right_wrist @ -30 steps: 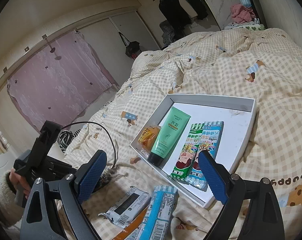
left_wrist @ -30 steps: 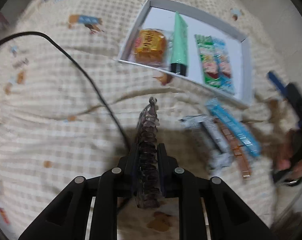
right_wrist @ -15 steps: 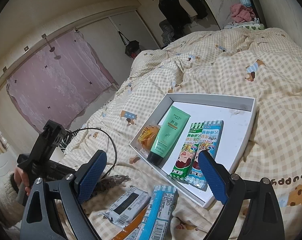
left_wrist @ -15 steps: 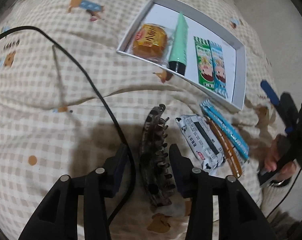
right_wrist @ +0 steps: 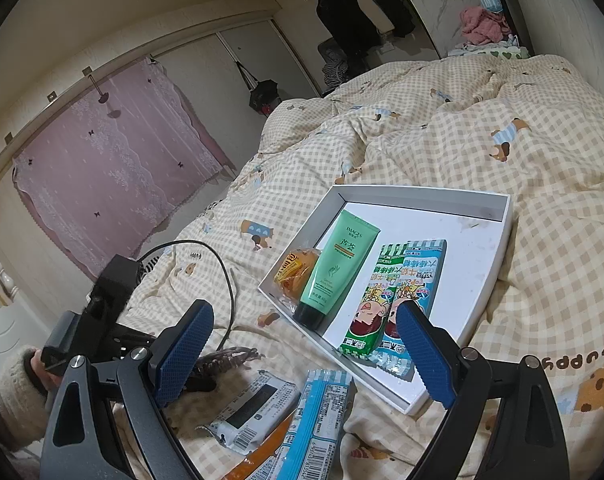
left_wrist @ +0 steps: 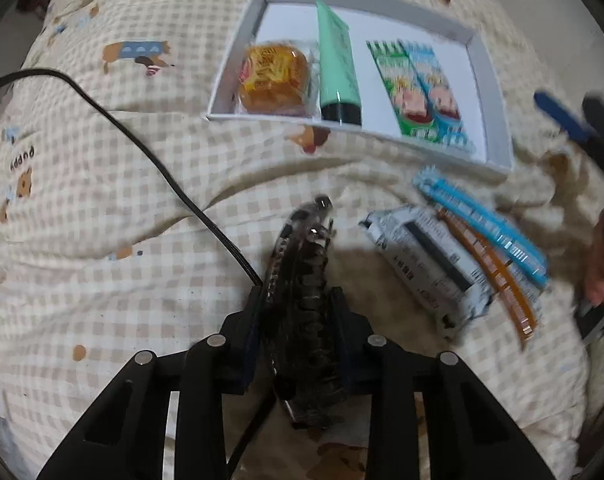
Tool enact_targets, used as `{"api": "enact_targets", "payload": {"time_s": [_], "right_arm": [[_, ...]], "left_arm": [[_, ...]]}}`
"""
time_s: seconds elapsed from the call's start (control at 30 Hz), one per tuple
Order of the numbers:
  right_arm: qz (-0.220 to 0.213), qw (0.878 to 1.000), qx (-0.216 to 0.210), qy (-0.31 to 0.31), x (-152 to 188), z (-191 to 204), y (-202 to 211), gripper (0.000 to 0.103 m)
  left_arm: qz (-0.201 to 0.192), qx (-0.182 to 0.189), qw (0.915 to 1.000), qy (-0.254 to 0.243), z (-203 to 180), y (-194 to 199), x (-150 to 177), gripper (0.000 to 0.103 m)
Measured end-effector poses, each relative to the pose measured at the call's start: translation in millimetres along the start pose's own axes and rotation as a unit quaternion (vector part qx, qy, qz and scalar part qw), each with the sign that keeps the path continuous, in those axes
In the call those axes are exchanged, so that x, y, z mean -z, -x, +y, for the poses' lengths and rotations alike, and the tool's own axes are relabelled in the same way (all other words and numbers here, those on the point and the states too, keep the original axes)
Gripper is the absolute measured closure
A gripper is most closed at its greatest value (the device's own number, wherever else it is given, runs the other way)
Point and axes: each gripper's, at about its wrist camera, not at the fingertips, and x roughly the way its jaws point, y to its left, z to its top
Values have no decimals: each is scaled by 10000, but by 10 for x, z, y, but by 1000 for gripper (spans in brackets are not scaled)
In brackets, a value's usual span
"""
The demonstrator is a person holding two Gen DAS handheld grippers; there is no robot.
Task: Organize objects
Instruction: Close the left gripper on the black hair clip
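Hair claw clip (left_wrist: 305, 312): dark, toothed, lying lengthwise between the two black fingers of the left gripper (left_wrist: 300, 320), tip pointing toward the tray; seen low over the quilt, just left of the loose packets.
Left gripper: aimed steeply down at the bed; jaws closing, clip between them, pads close against its sides; full contact hard to confirm through motion blur.
Black cable (left_wrist: 170, 184): runs across the quilt from upper left and disappears beside the left finger.
White packet (left_wrist: 425, 268): flat on the quilt, just right of the clip, apart from it.
Orange stick (left_wrist: 489, 276) and blue stick packet (left_wrist: 481, 224): side by side, touching the white packet's far edge, slanting toward the tray corner.
White tray (right_wrist: 497, 248): shallow, grey-rimmed, on the quilt beyond the packets.
Tray contents: orange wrapped cake (right_wrist: 296, 276) at the left end, green tube (right_wrist: 337, 268) with black cap beside it, then green snack pack (right_wrist: 371, 304) and blue snack pack (right_wrist: 417, 280) touching each other; right part of the tray bare.
Right gripper (right_wrist: 302, 360): blue-padded fingers spread wide, nothing between them, pointing toward the tray and packets.
Checked quilt (right_wrist: 541, 200): beige, puppy print, rumpled.
Background: pink curtain (right_wrist: 114, 172), dark clothes (right_wrist: 353, 12) on a rail.
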Motion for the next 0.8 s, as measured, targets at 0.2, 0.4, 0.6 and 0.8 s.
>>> {"api": "enact_targets", "payload": {"time_s": [0.2, 0.4, 0.6, 0.8], "right_arm": [[16, 10000, 14, -1, 3, -5, -3, 9], [38, 10000, 30, -29, 13, -19, -8, 9], [66, 9999, 22, -110, 9, -44, -19, 9], [89, 9998, -71, -180, 14, -78, -41, 9]], "left_arm": [[-598, 577, 9965, -56, 25, 258, 51, 71], [-718, 236, 9971, -39, -3, 80, 17, 70], [-522, 597, 9966, 241, 153, -62, -22, 71], [-523, 885, 9942, 326, 207, -176, -5, 71]]}}
